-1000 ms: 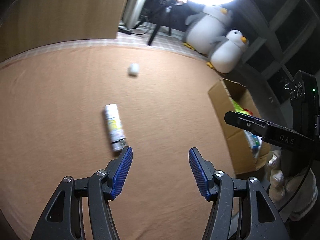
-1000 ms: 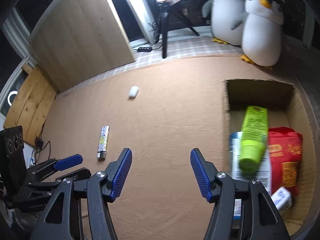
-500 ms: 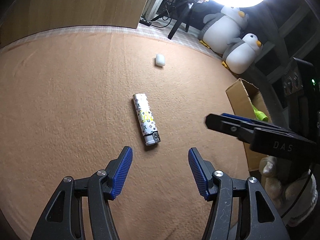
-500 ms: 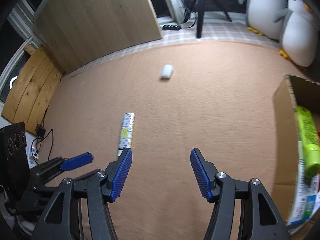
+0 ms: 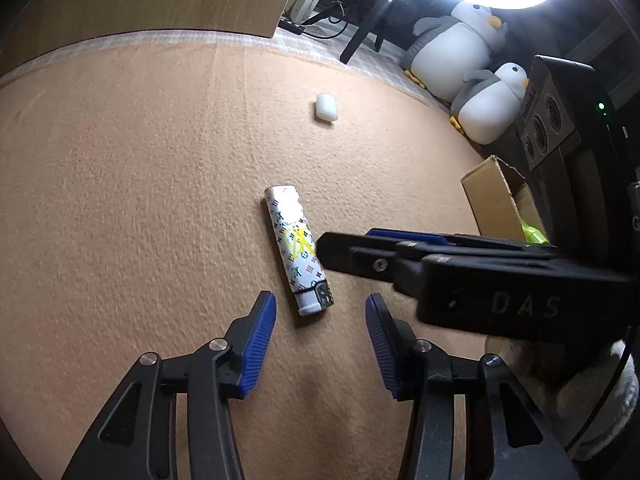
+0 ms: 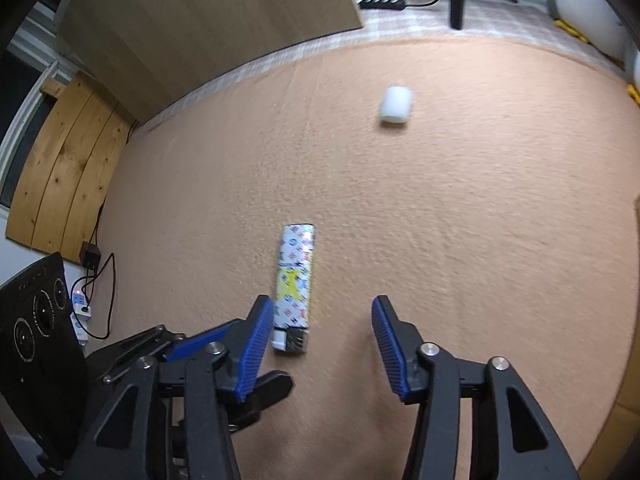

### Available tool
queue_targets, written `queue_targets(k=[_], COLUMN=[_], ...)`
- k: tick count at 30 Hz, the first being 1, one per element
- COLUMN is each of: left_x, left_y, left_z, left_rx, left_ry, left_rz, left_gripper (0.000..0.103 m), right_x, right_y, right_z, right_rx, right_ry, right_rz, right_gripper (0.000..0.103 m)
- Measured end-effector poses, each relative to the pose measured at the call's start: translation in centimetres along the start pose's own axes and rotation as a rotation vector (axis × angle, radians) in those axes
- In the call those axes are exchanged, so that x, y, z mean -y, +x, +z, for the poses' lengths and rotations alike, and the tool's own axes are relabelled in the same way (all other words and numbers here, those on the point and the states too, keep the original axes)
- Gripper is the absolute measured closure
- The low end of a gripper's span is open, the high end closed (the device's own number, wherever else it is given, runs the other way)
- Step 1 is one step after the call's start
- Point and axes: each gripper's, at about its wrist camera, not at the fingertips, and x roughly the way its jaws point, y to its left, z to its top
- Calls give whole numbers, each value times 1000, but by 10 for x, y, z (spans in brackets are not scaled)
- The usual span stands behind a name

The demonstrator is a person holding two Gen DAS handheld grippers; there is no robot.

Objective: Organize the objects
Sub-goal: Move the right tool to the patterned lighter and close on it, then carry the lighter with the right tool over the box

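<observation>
A white lighter (image 5: 298, 248) with a coloured print lies on the tan mat, cap end toward me. My left gripper (image 5: 320, 311) hovers just short of that end, its jaws closing with nothing pressed between the pads. In the right wrist view the lighter (image 6: 295, 284) has its near end between the fingertips of my right gripper (image 6: 322, 312), close to the left pad and untouched; these jaws are closing too. The right gripper's black body (image 5: 460, 276) reaches in from the right over the lighter. A small white case (image 5: 326, 107) lies farther back.
An open cardboard box (image 5: 496, 200) stands at the mat's right edge with a green item inside. Two plush penguins (image 5: 464, 52) sit behind it. A wooden board (image 6: 208, 28) leans at the back left. A bright ring light glares above.
Both grippers have come down and closed in on the lighter. The right one swung left, away from the box. Both pairs of jaws have narrowed.
</observation>
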Motion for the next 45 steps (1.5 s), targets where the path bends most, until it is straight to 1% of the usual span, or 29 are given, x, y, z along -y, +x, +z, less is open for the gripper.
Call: queue_targets(k=[4,8,12,16,20,22,23,24,29,36,45], left_x=[-4,-6,-7,-7,-7,-7,-7,-7,-6,1,23], left_y=[2,2,5,10,12,13,13,14,14,8,3], left_z=[3,5,6,7,7,7,7,7,7,9,14], left_rx=[-1,-1,-5,-13,-15,-15,-16,-16,-12,6,26], left_ry=[0,-4,-8,-11,-11,-14,-14,-14,-14,-15,22], left_rz=[3,5,5,1,-6,-8,-8,-7,0,-12,-18], left_gripper=[54,58,59,63,68,71,73,73,77,77,77], right_x=[-7,-10,-14,-16,-15,-14,-13,-12,-6,4,19], right_y=[10,16,19,24,28,29,31,32,33,29,9], right_z=[5,8,10,12,12,11,11,10,9,6,2], right_rx=[-26,-42,-50,-57,-66,-69,-80,-83,-75,-57,-18], right_ry=[-15,-14,-25,-34,-41,-43,-42,-41,-27,-13,8], right_rz=[3,15,7,0,-3,0,9,9,12,20,30], right_gripper=[59,60,61,62,67,71,77,80,81,81,82])
